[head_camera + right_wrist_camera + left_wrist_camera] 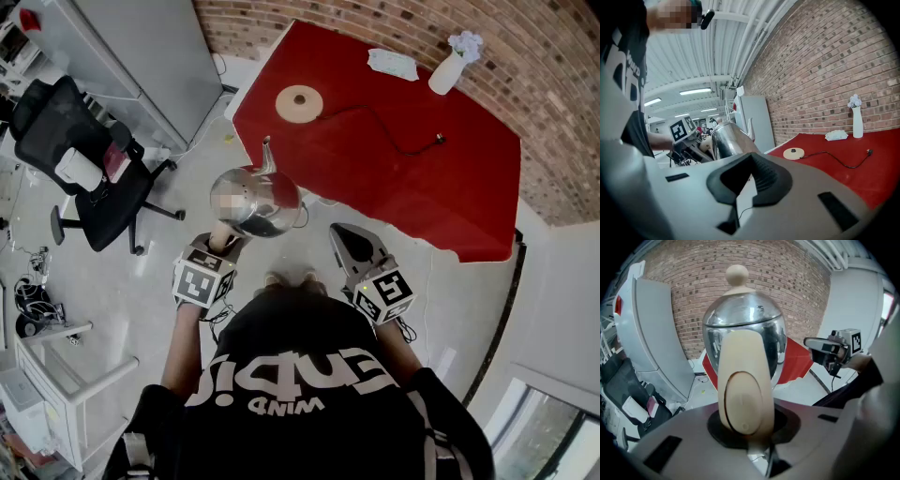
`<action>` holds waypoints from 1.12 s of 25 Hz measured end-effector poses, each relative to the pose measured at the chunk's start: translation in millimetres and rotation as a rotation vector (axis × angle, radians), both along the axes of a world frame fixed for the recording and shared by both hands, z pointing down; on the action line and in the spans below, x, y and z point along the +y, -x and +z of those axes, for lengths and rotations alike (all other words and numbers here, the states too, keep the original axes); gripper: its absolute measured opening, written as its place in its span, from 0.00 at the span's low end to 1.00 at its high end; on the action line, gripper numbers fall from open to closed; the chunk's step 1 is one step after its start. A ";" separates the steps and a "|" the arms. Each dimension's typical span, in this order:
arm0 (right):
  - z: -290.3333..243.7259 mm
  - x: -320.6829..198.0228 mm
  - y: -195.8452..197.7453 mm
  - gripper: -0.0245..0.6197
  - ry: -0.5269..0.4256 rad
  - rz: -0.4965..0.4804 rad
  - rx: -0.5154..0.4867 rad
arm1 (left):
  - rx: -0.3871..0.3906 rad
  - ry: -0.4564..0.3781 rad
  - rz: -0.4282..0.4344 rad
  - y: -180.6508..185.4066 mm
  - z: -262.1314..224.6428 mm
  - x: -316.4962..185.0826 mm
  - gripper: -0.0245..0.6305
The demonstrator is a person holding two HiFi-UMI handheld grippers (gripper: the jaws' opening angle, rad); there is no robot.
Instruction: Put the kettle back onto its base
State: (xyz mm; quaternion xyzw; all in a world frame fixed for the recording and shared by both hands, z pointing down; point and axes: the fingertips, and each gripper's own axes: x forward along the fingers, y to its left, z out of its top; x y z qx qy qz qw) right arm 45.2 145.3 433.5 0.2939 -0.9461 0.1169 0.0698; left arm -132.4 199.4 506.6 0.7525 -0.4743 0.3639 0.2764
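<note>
A shiny steel kettle (255, 202) with a cream handle and a round knob on its lid hangs in the air in front of the red table (441, 202). My left gripper (223, 246) is shut on the kettle's handle (740, 394), seen close up in the left gripper view. The kettle (729, 138) also shows at the left of the right gripper view. Its round cream base (299, 102) lies on the table's near left part, with a black cable (394, 141) running right. My right gripper (349, 242) is shut and holds nothing, to the right of the kettle.
A white vase (450, 66) with flowers and a folded cloth (392, 64) sit at the table's far edge by the brick wall. A black office chair (84, 159) and a grey cabinet (141, 56) stand to the left. A white frame (66, 366) is at lower left.
</note>
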 end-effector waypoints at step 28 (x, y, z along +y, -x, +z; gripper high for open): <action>-14.7 -30.2 -42.8 0.07 -0.016 -0.008 -0.029 | -0.005 0.007 -0.019 -29.6 -8.8 -21.7 0.13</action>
